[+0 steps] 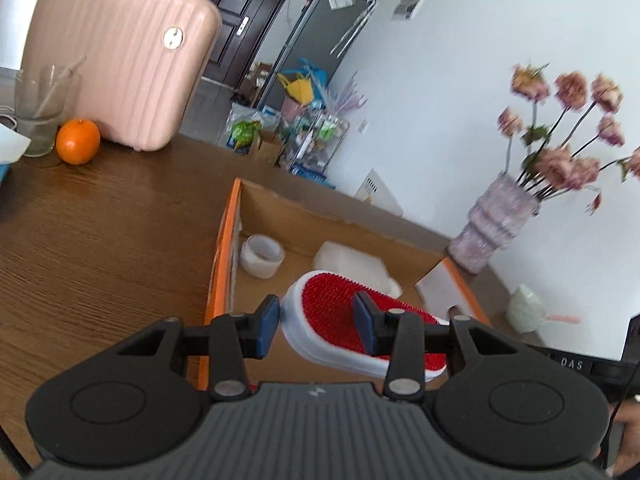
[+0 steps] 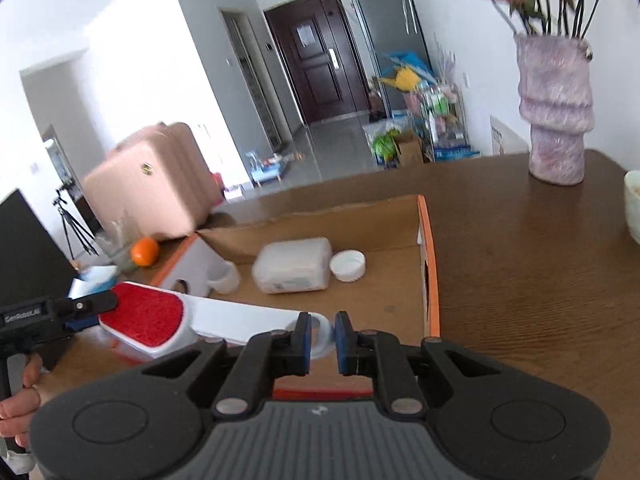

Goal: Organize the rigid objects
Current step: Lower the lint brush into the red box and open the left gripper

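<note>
Each tool was matte black, with two round housings flanking a ribbed grey centre plate that bore a small pale logo. The left tool point(image 1: 316, 326) and right tool point(image 2: 323, 338) had blue-padded fingers on black links with silver pivot screws. A bare-skinned hand point(image 2: 20, 404) gripped a black handle, apparently lettered "GenRobot.AI".

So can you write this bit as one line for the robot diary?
left gripper: holding brush head | right gripper: holding handle end | lint brush: over cardboard box | in box: tape roll, plastic container
</note>
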A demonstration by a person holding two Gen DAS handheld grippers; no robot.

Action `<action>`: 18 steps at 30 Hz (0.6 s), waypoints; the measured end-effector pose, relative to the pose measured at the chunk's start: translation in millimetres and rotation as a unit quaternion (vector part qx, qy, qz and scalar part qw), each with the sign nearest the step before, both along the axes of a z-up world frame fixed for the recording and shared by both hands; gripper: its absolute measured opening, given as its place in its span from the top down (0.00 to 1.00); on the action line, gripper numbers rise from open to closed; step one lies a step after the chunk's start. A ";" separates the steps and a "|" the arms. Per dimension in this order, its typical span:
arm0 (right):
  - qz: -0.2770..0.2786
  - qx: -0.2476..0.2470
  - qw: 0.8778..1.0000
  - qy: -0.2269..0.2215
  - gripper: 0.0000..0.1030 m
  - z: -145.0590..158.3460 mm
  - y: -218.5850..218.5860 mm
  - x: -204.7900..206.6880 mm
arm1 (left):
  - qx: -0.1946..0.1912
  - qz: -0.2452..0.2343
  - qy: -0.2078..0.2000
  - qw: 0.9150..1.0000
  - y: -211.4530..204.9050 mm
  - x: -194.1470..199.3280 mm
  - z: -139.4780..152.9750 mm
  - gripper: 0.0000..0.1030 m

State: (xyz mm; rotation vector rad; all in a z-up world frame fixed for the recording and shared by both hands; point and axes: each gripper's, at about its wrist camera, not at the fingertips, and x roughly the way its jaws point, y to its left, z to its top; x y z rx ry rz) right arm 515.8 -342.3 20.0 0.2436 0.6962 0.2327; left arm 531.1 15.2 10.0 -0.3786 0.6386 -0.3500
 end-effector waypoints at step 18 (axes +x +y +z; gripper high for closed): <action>0.018 -0.077 0.996 -0.039 0.86 21.7 20.2 -35.7 | 0.078 0.008 -0.036 0.996 15.5 -53.5 17.3 0.64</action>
